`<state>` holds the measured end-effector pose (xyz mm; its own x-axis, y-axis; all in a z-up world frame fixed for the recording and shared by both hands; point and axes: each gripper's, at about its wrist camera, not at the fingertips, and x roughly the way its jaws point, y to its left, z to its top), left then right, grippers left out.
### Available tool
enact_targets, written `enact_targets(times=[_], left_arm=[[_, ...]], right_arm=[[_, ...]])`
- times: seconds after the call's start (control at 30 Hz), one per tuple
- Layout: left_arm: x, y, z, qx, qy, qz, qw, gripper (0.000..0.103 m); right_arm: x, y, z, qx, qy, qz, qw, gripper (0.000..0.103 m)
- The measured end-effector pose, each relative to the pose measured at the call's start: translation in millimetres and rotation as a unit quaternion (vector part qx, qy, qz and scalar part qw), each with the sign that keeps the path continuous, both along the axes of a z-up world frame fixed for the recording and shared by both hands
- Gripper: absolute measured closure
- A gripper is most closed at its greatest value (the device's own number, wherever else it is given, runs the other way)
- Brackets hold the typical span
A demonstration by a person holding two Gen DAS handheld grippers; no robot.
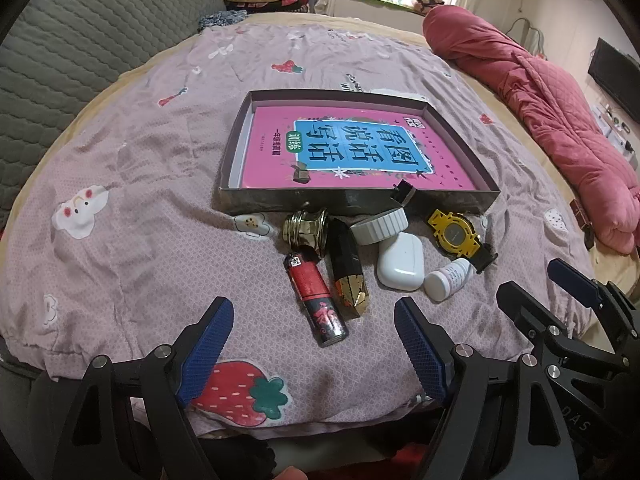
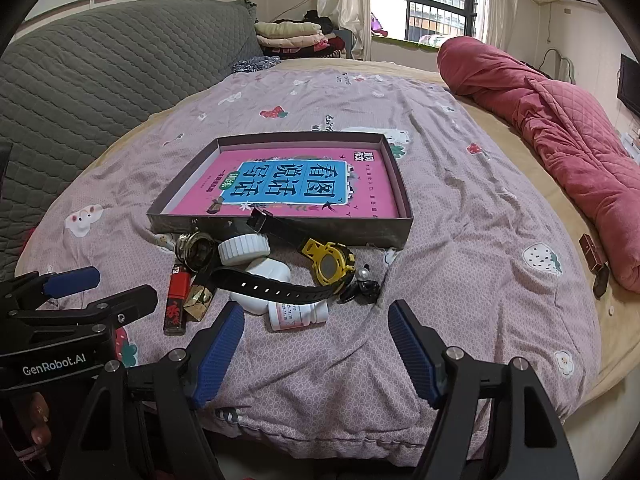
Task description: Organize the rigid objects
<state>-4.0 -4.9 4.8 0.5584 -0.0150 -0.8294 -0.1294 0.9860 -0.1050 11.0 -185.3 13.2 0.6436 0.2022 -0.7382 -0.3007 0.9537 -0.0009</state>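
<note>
- Grippers, left gripper and right gripper, hung wide open and empty, near the clutter.
- Red cylindrical lighter lay nearest left; gripping across its middle, then carrying it far into the shallow grey cardboard tray, seemed best.

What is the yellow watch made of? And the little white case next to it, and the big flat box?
Yellow watch: probably matte plastic casing, with a black band that bends like rubber. White case: smooth, slightly glossy plastic with rounded corners. Flat box: likely cardboard, thin straight walls with a printed dark outside.
</note>
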Motion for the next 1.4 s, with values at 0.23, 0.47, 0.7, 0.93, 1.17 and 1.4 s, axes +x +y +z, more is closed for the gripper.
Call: enact_targets(times=[0.23,0.47,0.7,0.93,1.17,1.4], left_arm=[[0,1,2,0.0,-0.003,-0.001,1.0,0.02],[-1,1,2,-0.001,-0.001,-0.003,1.0,0.02],[-5,3,7,-0.004,-0.017,-0.013,0.9998,0.02],[-3,17,14,-0.011,-0.027,-0.005,0.9996,0.02],[4,28,4,-0.012,-0.014,0.009,0.9998,0.02],[10,30,-6,-0.011,-0.002,0.012,0.9999,0.02]], right_arm=[[0,-2,2,0.001,-0.003,-0.004,1.0,0.029],[0,-2,2,0.002,-0.003,-0.004,1.0,0.029],[0,-7,5,0.009,-0.005,-0.009,1.0,0.029],[6,-22,14,0.004,-0.026,-0.027,0.999,0.029],[16,-37,13,0.013,-0.024,-0.047,0.999,0.029],[20,-42,9,0.02,-0.019,-0.047,0.999,0.029]])
